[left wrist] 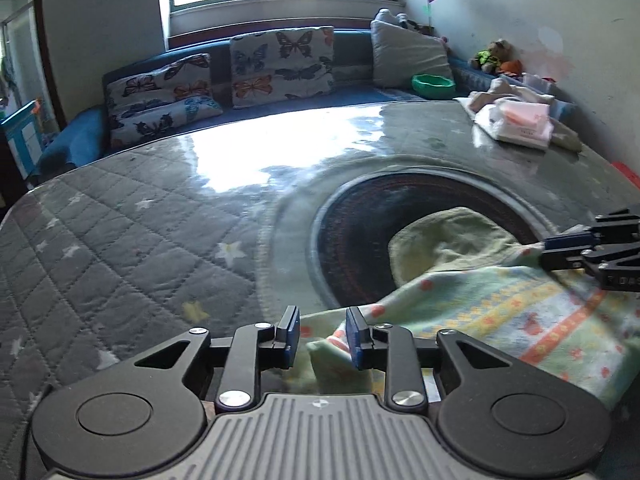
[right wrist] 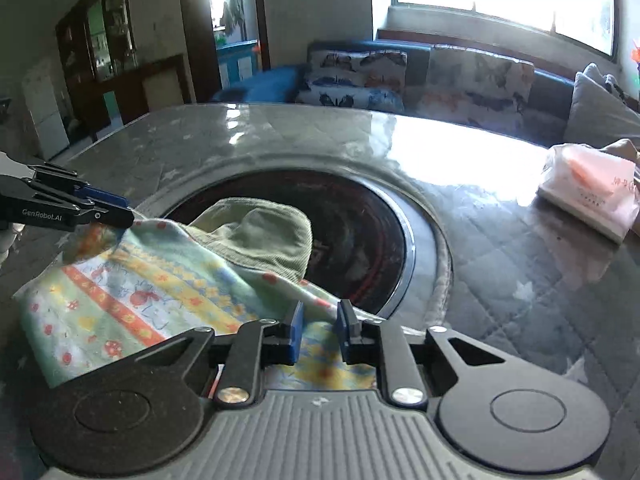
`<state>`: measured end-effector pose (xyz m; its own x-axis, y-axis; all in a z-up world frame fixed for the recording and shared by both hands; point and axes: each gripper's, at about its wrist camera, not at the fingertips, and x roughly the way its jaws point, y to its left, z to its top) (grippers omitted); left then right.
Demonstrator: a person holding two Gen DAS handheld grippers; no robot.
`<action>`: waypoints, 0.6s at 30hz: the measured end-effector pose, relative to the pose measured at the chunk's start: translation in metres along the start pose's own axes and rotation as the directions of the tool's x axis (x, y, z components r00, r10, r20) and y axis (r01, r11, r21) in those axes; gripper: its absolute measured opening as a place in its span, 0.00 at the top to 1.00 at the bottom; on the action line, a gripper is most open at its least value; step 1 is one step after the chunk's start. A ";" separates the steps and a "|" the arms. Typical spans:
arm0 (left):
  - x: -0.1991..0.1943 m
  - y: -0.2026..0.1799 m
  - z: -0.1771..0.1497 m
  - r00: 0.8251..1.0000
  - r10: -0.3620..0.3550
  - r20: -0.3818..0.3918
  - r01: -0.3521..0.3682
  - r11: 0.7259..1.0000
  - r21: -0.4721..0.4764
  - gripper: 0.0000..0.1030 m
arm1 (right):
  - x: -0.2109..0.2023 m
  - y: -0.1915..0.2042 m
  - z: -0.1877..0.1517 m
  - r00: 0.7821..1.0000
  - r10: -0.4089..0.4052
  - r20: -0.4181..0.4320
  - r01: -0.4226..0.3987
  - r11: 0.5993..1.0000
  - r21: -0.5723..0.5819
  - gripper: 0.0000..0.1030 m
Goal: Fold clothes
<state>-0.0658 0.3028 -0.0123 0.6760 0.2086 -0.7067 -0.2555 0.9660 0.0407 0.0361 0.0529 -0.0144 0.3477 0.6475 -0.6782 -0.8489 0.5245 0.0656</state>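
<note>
Cotton patterned garment (right wrist: pixel 132 300) lies on the bench (left wrist: pixel 120 260), partly over its dark round inset (right wrist: pixel 360 232). Left tongs (left wrist: pixel 322 338) stand apart, cloth between them; right tongs (right wrist: pixel 320 330) likewise, narrowly. Best to pinch both corners firmly before lifting evenly.

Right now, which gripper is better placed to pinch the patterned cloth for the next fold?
Right. The right gripper has the patterned cloth between narrow jaws; the left gripper stands wider at a corner.
</note>
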 end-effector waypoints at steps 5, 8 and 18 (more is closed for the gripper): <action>-0.010 0.019 0.003 0.997 0.073 0.032 -0.070 0.994 -0.078 0.76 | -0.006 0.000 0.004 1.000 -0.026 0.014 0.026 0.999 -0.018 0.85; -0.030 0.007 0.002 0.997 0.013 0.076 -0.008 0.997 -0.075 0.76 | -0.015 0.007 0.011 0.999 0.018 0.037 -0.017 1.000 -0.022 0.85; -0.025 -0.069 -0.004 0.969 -0.234 0.078 0.238 0.970 -0.042 0.76 | 0.013 0.052 0.015 0.992 0.126 -0.005 -0.126 0.987 -0.101 0.82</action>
<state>-0.0676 0.2298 -0.0008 0.7686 -0.0122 -0.6396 -0.1159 0.9806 -0.1580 0.0027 0.0967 -0.0088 0.2355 0.7058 -0.6681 -0.9218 0.3800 0.0765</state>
